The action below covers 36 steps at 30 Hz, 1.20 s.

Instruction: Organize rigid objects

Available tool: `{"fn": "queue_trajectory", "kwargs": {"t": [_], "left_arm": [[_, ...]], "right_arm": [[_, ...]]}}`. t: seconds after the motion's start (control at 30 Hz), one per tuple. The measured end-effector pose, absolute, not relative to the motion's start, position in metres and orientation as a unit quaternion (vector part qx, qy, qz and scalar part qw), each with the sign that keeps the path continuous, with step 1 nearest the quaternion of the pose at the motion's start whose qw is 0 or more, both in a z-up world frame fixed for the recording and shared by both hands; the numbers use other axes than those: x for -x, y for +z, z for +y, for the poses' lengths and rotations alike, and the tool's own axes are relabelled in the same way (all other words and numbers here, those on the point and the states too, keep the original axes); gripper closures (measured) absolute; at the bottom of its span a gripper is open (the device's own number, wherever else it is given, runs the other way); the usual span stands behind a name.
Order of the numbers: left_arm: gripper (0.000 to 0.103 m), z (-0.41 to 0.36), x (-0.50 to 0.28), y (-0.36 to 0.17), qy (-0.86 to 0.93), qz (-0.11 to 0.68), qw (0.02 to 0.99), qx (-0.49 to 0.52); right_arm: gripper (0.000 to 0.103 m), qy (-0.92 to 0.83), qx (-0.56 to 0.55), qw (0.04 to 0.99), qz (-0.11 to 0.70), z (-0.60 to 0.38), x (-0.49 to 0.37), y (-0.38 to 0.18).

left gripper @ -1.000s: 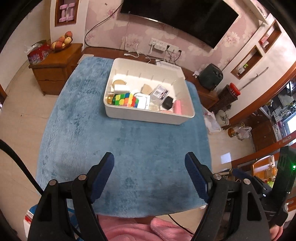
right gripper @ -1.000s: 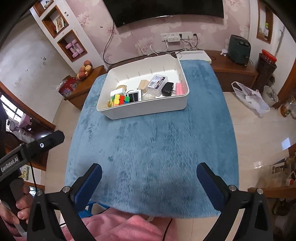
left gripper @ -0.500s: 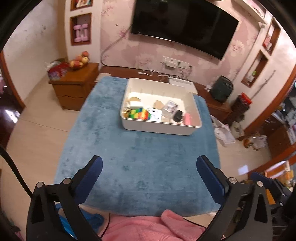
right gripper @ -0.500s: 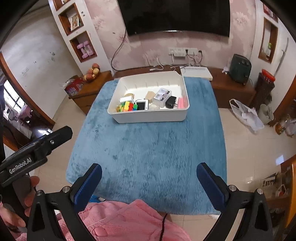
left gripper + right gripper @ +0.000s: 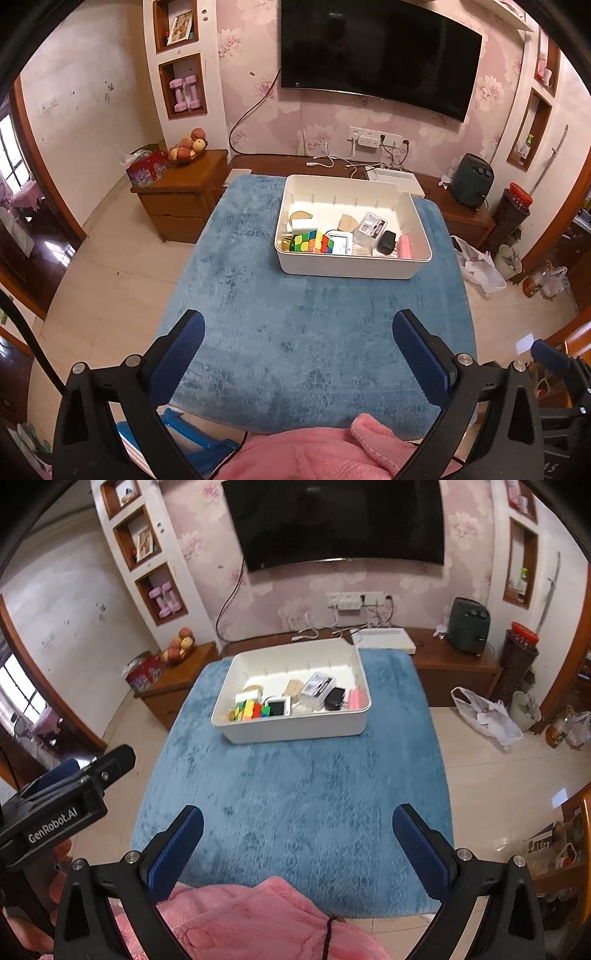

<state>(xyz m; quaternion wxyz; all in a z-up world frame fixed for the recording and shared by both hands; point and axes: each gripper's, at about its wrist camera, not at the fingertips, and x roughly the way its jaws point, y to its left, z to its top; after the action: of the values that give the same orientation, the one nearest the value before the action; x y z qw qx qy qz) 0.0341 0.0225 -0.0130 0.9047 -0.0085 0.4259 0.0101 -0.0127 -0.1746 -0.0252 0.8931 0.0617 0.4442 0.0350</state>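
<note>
A white bin (image 5: 347, 266) stands at the far side of a table covered in blue cloth (image 5: 295, 325); it also shows in the right wrist view (image 5: 295, 731). Inside lie a colourful puzzle cube (image 5: 309, 242), a small white device (image 5: 340, 243), a black adapter (image 5: 388, 242), a pink item (image 5: 404, 246), a clear case (image 5: 371, 223) and wooden pieces (image 5: 347, 222). My left gripper (image 5: 298, 325) is open and empty, held high over the table's near edge. My right gripper (image 5: 297, 819) is open and empty, equally far back.
A wooden side cabinet (image 5: 181, 192) with a fruit bowl (image 5: 188, 146) stands left of the table. A low TV bench (image 5: 454, 661) with a power strip and a dark green appliance (image 5: 469, 626) runs behind. Plastic bags (image 5: 487, 716) lie on the floor at right. Pink clothing (image 5: 251, 923) fills the bottom.
Both grippers pulled back and rose away from the bin, so it looks smaller and more of the room shows. The left gripper's jaws opened wider.
</note>
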Motion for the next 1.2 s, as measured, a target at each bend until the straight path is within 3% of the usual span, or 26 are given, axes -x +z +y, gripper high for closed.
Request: {"fn": "queue_trajectory", "kwargs": {"t": [1.2], "left_arm": [[0.001,0.004,-0.037,-0.016,-0.001,0.427,0.904,-0.040]], "right_arm": [[0.000,0.001,-0.070,0.894,0.443,-0.185,-0.002,-0.030]]}}
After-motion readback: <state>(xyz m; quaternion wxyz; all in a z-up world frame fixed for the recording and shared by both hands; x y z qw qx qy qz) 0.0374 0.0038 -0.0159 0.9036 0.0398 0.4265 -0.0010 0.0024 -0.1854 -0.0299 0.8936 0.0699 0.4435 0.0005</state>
